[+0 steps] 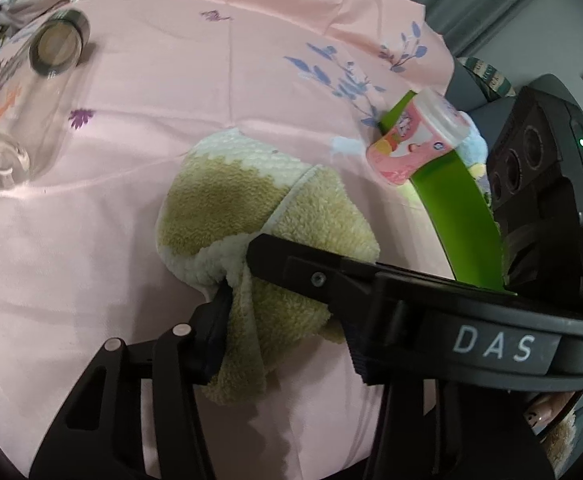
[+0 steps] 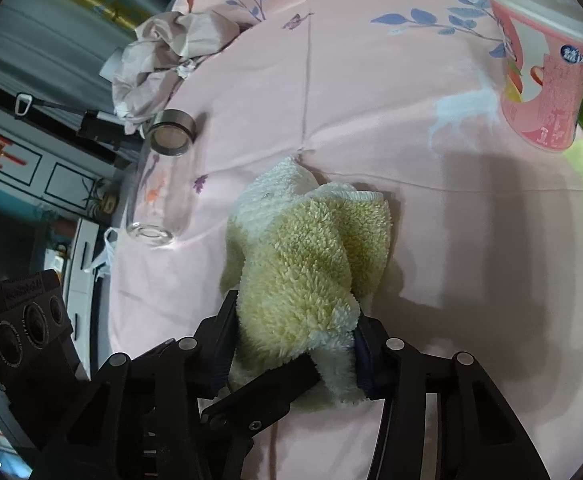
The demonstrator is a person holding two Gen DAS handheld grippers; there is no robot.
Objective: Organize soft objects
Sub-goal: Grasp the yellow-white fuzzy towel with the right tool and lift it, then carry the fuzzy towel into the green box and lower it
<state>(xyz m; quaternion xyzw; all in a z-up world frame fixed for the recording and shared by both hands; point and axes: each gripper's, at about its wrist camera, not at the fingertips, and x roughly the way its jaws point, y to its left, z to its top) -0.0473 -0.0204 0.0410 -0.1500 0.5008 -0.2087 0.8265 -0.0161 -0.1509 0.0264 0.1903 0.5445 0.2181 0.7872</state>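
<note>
- One fluffy towel (image 1: 259, 200), tan with cream patches, lies bunched on the pink floral sheet (image 1: 151, 100); it is the only plush cloth of its kind in view, and both tools have hold of it.
- The left tool (image 1: 237, 280) is clamped on the near end of the towel: the pile is pinched between its two black fingers, with a fold hanging down below the grip.
- The right tool (image 2: 291, 348) is likewise closed on the towel (image 2: 311, 248); the cloth swells out between its fingers and a cream corner droops over the right finger.
- One clear glass bottle (image 1: 15, 120) with a dark metal cap lies on its side on the sheet, well apart from the towel, to the left in both views (image 2: 159, 188).
- One pink printed plastic bottle (image 1: 415, 136) with a translucent cap stands tilted against a green band (image 1: 455, 216) at the right edge of the sheet; in the right wrist view it sits in the upper right corner (image 2: 547, 88).
- One small pastel blue plush item (image 1: 473, 148) peeks out behind the pink bottle; what it is cannot be told.
- One crumpled beige cloth (image 2: 163, 52) sits at the far edge of the sheet, just beyond the glass bottle's cap.
- Each wrist view shows the other tool's camera housing at its margin.
</note>
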